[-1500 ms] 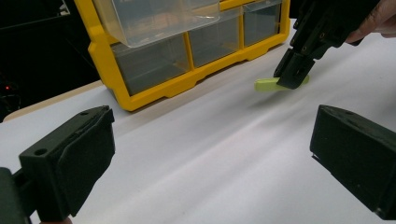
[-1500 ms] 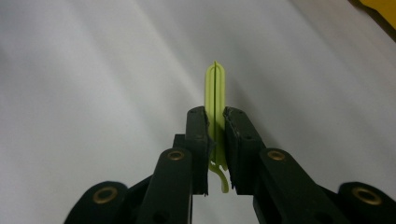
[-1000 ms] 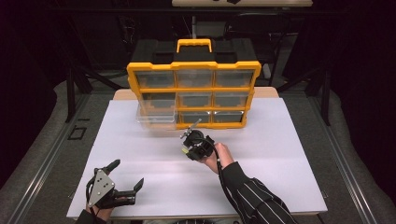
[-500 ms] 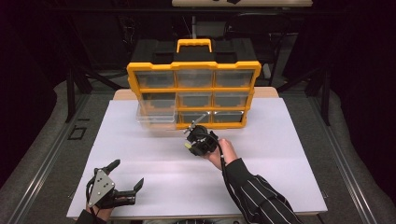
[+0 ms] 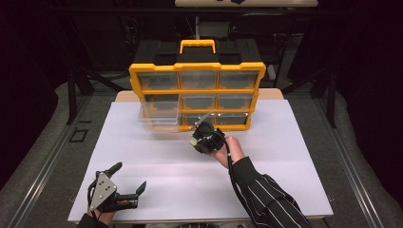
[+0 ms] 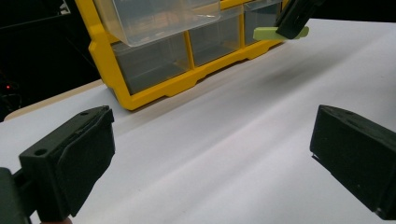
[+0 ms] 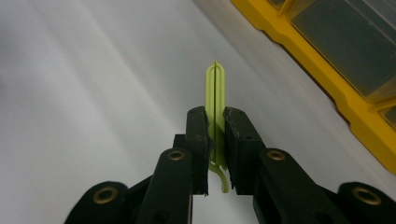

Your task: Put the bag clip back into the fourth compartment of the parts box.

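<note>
A yellow organizer (image 5: 196, 66) with clear drawers stands upright at the back of the white table. One clear drawer (image 5: 157, 116) is pulled out on its left side; the same drawer (image 6: 159, 18) sits high in the left gripper view. My right gripper (image 5: 197, 137) hovers just in front of the organizer's bottom row, shut on a thin light-green plastic piece (image 7: 215, 88). The piece pokes out past the jaws of the right gripper (image 7: 215, 119) and is seen as a green piece (image 6: 271, 33) from the left gripper. My left gripper (image 5: 129, 175) rests open at the table's front left with nothing in it.
The white table top (image 5: 285, 156) stretches wide around both hands. The organizer's yellow frame (image 7: 327, 60) lies close to the right of the held piece. Dark floor and black stands surround the table.
My right gripper has carried the green piece a little farther away, toward the organizer's bottom row. The left gripper has stayed put.
</note>
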